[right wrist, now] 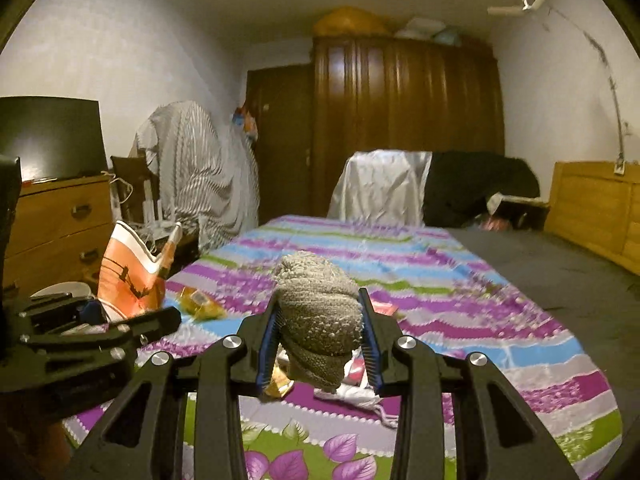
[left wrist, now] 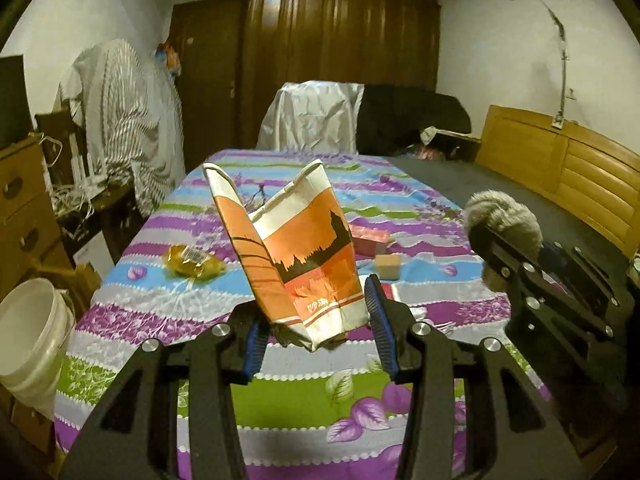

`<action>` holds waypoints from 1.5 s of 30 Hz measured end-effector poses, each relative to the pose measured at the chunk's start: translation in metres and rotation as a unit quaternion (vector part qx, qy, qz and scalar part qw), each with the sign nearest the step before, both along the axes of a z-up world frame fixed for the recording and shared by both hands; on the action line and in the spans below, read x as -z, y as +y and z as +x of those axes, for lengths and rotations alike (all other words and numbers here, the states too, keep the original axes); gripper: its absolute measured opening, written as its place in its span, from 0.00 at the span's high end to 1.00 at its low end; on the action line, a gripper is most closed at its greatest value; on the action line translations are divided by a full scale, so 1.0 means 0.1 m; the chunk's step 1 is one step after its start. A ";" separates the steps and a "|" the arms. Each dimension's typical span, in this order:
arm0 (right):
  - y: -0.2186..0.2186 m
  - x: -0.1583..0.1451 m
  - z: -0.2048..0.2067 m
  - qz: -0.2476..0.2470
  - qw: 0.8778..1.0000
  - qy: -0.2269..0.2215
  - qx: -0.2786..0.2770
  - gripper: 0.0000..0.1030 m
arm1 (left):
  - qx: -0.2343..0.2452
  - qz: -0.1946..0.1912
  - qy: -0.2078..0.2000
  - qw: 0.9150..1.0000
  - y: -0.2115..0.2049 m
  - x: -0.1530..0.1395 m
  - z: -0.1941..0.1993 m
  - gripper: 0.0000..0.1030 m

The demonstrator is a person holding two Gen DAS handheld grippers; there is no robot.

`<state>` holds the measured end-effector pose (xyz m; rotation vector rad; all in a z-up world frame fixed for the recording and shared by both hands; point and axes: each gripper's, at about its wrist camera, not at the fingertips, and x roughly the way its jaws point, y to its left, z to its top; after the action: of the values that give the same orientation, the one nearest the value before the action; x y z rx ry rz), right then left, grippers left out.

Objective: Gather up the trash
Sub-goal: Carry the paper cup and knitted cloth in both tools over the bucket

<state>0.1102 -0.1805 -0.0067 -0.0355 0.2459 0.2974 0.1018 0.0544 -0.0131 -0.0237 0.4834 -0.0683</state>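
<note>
Left wrist view: left gripper point(left wrist: 320, 330), black with ribbed blue pads, clamps the base of a creased orange-and-white paper bag point(left wrist: 292, 252) standing open-mouthed above the striped floral bedsheet point(left wrist: 280, 396); a crinkled yellow wrapper point(left wrist: 192, 266) lies at 10 o'clock. Right wrist view: right gripper point(right wrist: 318, 340), nearly level, pinches a nubbly grey knitted bundle point(right wrist: 318, 320), the bag at 9 o'clock.

wrapper point(left wrist: 192, 261) on bed point(left wrist: 400, 200) (left) — bucket point(left wrist: 32, 332) beside
</note>
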 end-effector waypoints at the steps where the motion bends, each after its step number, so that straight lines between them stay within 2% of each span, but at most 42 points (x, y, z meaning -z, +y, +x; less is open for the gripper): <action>1: -0.01 -0.02 -0.03 -0.001 1.000 -0.004 0.002 0.64 | 0.002 -0.001 -0.001 1.000 -0.01 0.00 -0.01 0.58; 11: 0.04 -0.10 -0.05 -0.002 1.000 0.000 -0.005 0.64 | -0.015 0.000 -0.017 1.000 0.12 -0.08 -0.08 0.58; 21: 0.50 -0.33 0.10 0.014 0.997 0.004 -0.073 0.64 | -0.082 0.002 -0.049 0.995 0.67 -0.36 -0.23 0.58; 31: 1.63 -0.72 0.20 0.020 0.982 0.018 -0.186 0.64 | -0.165 0.006 -0.070 0.984 1.52 -0.63 -0.43 0.58; 38: 2.63 -0.87 0.16 0.002 0.965 0.041 -0.260 0.64 | -0.223 0.003 -0.061 0.973 2.18 -0.69 -0.60 0.58; 45: 3.68 -0.89 0.28 -0.017 0.943 0.088 -0.320 0.64 | -0.273 -0.010 -0.037 0.961 2.85 -0.63 -0.71 0.58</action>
<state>0.1383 0.1876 0.0825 -0.1240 0.4156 0.9491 0.0312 0.3397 0.0496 -0.1726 0.3886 0.4662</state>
